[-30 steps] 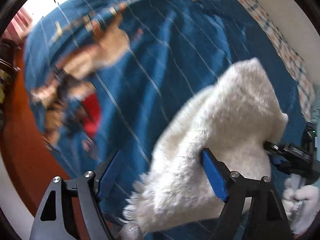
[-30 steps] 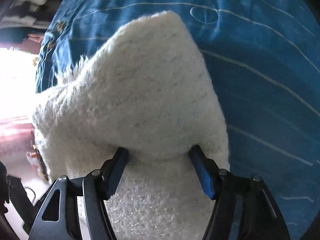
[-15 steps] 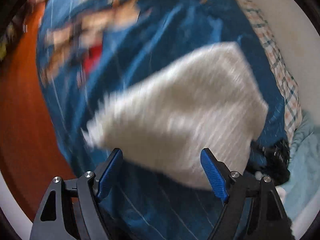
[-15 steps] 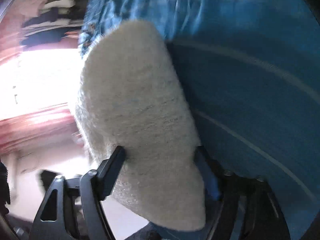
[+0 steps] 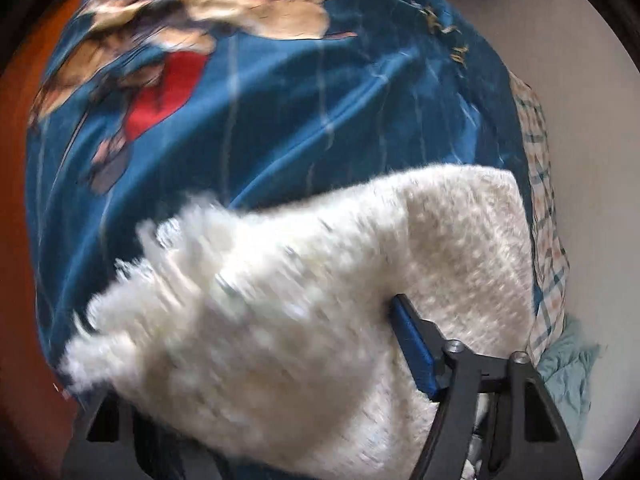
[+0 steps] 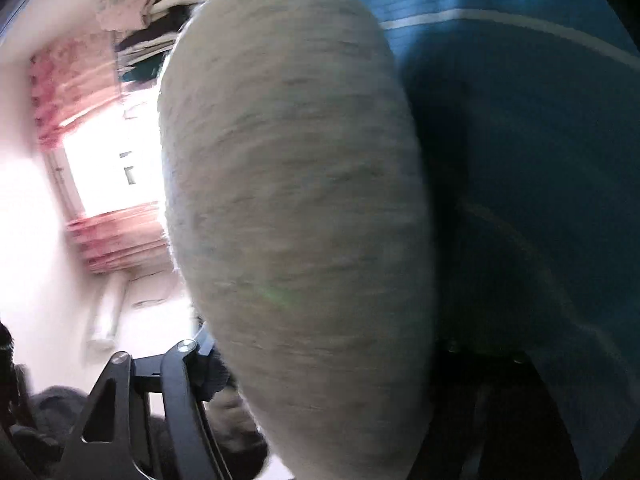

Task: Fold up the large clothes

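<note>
White and fluffy, the fleece garment point(image 5: 320, 300) lies bunched on a blue bedspread point(image 5: 300, 120) that covers the bed, and it fills the lower half of the left wrist view. The bedspread carries thin pale lines and a printed figure in tan and red point(image 5: 168, 68) toward its far end. Along its right edge runs a checked cloth point(image 5: 544, 208), with a crumpled pale blue cloth point(image 5: 568, 372) below it, near the white wall.

The left hand-held gripper point(image 5: 260, 360) has its jaws closing with the fleece between them. Its right finger, with a blue pad point(image 5: 412, 344), presses into the pile; the left finger is buried under the fabric, so I cannot tell whether the grip is complete.

In the right wrist view, blurred by motion, a thick fold of the same garment point(image 6: 296, 208) stands up close to the lens and over the right hand-held gripper point(image 6: 320, 364). Those jaws are closing too, with the fleece between them. Only the left finger point(image 6: 200, 352) shows, beside the fold; the other is lost in shadow. A bright window with pink curtains point(image 6: 80, 92) lies behind.
</note>
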A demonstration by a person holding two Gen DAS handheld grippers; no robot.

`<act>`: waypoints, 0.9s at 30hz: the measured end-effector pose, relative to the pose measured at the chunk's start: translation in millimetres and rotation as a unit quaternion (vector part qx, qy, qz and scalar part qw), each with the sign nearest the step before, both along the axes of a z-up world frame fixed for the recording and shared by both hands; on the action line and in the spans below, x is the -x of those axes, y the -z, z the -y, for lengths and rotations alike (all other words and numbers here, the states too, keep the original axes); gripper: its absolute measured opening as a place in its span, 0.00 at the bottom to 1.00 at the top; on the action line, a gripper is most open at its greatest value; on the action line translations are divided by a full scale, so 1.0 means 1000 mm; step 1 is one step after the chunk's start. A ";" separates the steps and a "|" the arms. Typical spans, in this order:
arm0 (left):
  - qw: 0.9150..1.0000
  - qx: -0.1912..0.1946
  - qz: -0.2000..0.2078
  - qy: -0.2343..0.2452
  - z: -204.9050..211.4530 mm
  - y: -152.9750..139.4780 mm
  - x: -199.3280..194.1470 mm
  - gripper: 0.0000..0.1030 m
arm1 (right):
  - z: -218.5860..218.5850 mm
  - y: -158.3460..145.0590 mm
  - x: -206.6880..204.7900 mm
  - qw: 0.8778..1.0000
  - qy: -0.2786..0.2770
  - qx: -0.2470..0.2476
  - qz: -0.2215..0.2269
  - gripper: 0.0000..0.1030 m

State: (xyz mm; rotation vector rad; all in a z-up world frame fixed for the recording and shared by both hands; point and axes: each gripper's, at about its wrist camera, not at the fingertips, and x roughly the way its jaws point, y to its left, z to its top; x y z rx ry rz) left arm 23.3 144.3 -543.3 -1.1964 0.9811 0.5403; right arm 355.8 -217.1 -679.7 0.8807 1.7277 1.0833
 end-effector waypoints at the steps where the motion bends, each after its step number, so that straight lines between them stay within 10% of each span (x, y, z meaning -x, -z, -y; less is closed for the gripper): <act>1: 1.000 -0.002 0.000 0.011 -0.001 -0.001 -0.004 0.43 | 0.000 0.000 0.000 1.000 0.010 -0.004 -0.003 0.74; 13: 0.994 -0.018 0.026 0.102 -0.035 -0.059 -0.057 0.31 | 0.006 -0.103 0.006 0.991 0.127 -0.030 0.013 0.51; 27: 0.952 -0.065 0.169 0.246 -0.027 -0.138 -0.352 0.31 | 0.061 -0.184 -0.200 0.948 0.289 -0.101 0.089 0.51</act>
